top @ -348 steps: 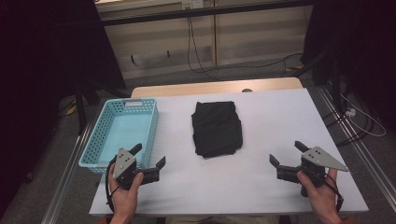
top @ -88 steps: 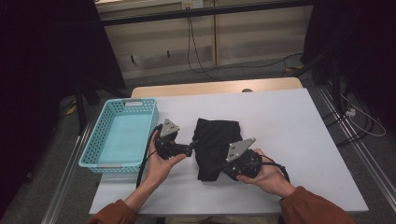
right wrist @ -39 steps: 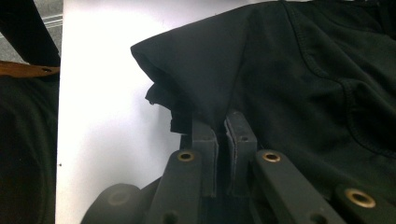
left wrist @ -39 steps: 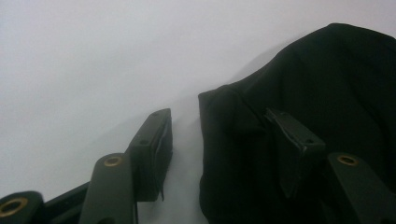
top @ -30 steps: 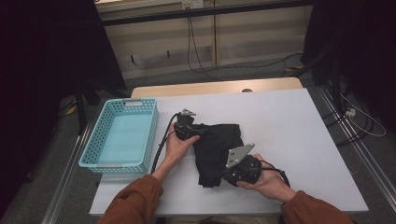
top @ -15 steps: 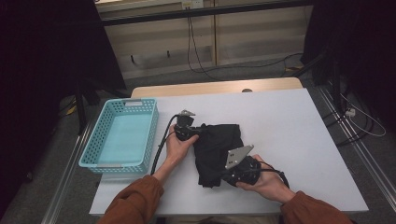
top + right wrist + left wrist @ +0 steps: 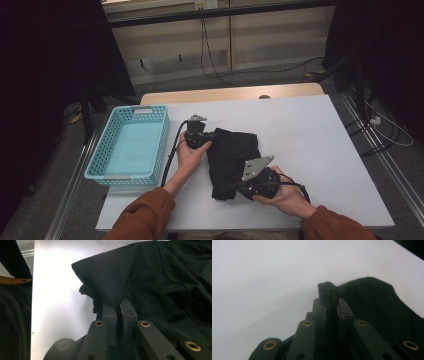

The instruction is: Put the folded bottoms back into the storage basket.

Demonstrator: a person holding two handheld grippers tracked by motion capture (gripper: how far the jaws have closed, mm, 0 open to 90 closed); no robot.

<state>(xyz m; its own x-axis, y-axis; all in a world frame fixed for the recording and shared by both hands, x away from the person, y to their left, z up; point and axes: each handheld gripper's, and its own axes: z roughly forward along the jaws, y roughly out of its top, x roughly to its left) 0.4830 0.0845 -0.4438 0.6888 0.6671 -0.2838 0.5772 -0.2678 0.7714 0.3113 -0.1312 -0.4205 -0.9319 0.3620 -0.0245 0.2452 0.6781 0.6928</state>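
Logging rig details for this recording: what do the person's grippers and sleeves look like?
Both forearms wear rust-orange sleeves. The left gripper is black and compact, with a small grey plate on top and a black cable looping back along the forearm. The right gripper is black too, topped by a larger grey three-cornered plate, its cable curling behind the hand. Up close, each has black jaw links with brass-coloured rivets.

We hold our left gripper clamped at the black garment's far-left corner, our right gripper clamped at its near edge.
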